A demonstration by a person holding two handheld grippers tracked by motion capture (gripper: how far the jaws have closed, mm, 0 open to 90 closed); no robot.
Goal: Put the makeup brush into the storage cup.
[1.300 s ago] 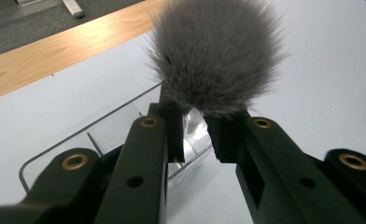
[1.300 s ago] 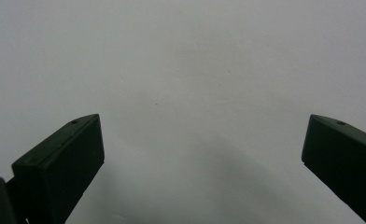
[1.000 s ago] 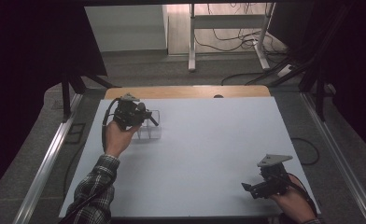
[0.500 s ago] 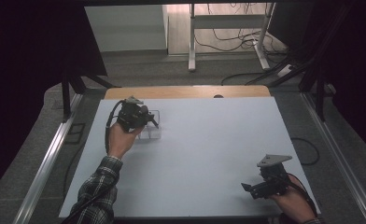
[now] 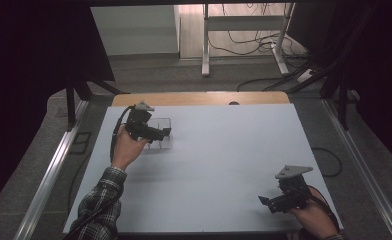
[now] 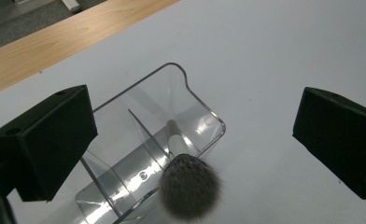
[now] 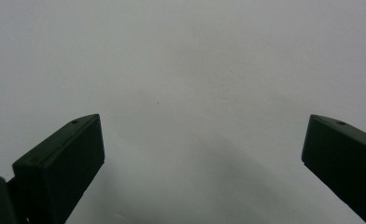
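A clear plastic organiser (image 6: pixel 148 154) with inner dividers stands near the table's far left (image 5: pixel 160 134). A makeup brush (image 6: pixel 188 184) with a grey bristle head and a white handle stands in one of its compartments. My left gripper (image 6: pixel 195 140) hovers just above the organiser, jaws wide apart, open, with nothing between them; from the high view it (image 5: pixel 161 134) sits over the organiser. My right gripper (image 5: pixel 265 202) rests low near the table's front right edge, open, facing bare table surface (image 7: pixel 186 84).
The white tabletop (image 5: pixel 224 155) has a wooden strip (image 5: pixel 199 98) along its far edge. Metal rails run along both sides, and cables and a stand's legs (image 5: pixel 244 50) lie on the floor beyond.
My left gripper has shifted slightly right and toward the person above the organiser. The right gripper has stayed put.
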